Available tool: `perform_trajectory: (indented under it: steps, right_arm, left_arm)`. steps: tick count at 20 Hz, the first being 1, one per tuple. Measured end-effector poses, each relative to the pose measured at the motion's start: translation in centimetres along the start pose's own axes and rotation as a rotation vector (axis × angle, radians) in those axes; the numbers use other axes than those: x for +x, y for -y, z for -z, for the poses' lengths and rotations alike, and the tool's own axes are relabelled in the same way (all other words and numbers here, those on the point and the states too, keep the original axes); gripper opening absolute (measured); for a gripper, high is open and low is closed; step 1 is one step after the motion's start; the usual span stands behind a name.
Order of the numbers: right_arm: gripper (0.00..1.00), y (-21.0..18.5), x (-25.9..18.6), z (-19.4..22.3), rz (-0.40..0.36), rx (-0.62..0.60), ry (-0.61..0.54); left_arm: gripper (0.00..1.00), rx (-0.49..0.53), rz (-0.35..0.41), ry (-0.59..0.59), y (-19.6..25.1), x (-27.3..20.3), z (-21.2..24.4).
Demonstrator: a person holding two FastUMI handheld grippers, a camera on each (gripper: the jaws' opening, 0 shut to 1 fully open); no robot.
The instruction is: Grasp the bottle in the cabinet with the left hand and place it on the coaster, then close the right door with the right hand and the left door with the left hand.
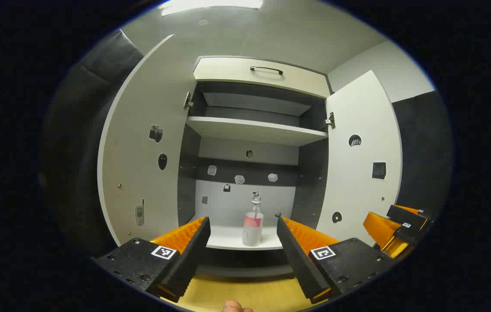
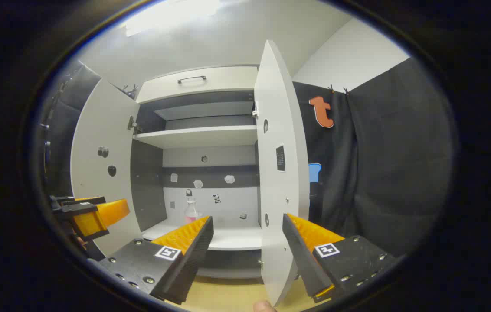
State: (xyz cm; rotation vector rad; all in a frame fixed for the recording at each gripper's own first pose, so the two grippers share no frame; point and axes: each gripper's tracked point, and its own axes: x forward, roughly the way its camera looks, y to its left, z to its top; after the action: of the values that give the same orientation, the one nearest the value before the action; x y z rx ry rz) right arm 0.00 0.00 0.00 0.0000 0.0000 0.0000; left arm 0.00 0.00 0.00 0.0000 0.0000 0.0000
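On the cabinet's lower white shelf [image 1: 228,238] I see the clear bottle with a pink label [image 1: 253,225] upright, long axis vertical, cap up. My left gripper [image 1: 242,234] is spread wide, holding nothing, short of the bottle. My right gripper [image 2: 247,236] is likewise wide and empty, straddling the open white right door [image 2: 278,173]. White left door [image 1: 145,160] open; pale wooden surface [image 1: 245,294] below.

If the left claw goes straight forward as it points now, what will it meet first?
Probably the bottle on the cabinet's lower shelf. It stands upright between the open fingers of the left claw, farther in. The way to it looks free, though depth is unclear.
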Motion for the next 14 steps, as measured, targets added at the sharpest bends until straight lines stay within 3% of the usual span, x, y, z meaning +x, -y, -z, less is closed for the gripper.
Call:
perform_trajectory:
  steps: [14]
  right_arm:
    - [0.96,-0.26,0.61,-0.41,-0.032,-0.009,0.007]
  left_arm:
    - [0.96,0.0,0.0,0.009,0.87,0.61,-0.92]
